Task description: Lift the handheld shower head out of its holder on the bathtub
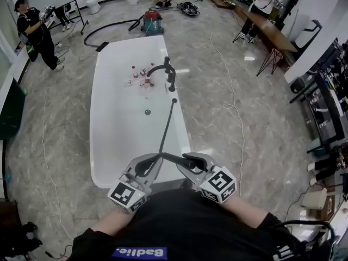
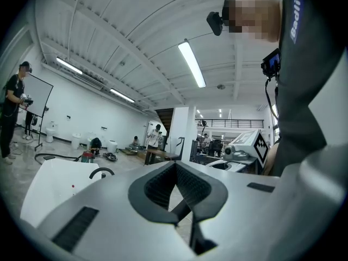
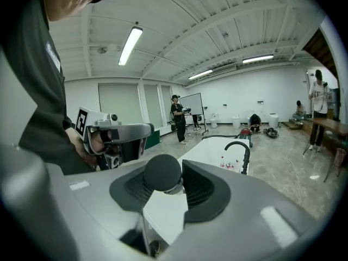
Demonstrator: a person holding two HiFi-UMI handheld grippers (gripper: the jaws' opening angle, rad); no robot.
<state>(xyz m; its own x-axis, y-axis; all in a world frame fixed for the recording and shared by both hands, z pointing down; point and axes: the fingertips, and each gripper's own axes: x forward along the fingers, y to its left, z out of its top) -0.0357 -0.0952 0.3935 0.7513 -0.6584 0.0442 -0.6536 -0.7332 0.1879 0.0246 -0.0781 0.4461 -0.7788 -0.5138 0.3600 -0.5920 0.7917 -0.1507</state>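
The black handheld shower head (image 1: pixel 174 157) hangs above the near end of the white bathtub (image 1: pixel 103 145). My right gripper (image 1: pixel 187 161) is shut on it. In the right gripper view its round black end (image 3: pixel 162 173) sits between the dark pads (image 3: pixel 204 186). Its black hose (image 1: pixel 167 126) runs back to the fitting (image 1: pixel 174 100) on the tub's right rim, in front of the black faucet (image 1: pixel 168 72). My left gripper (image 1: pixel 156 157) is close beside the shower head's tip with its jaws together. A thin black length (image 2: pixel 185 206) shows through the gap between its jaws.
Small bottles (image 1: pixel 142 76) lie by the faucet, and a drain (image 1: pixel 147 112) sits mid-tub. A red vacuum (image 1: pixel 152 22) with a black hose stands beyond the tub. A person (image 1: pixel 35 31) stands far left. A white cable (image 1: pixel 234 107) trails over the marble floor at right.
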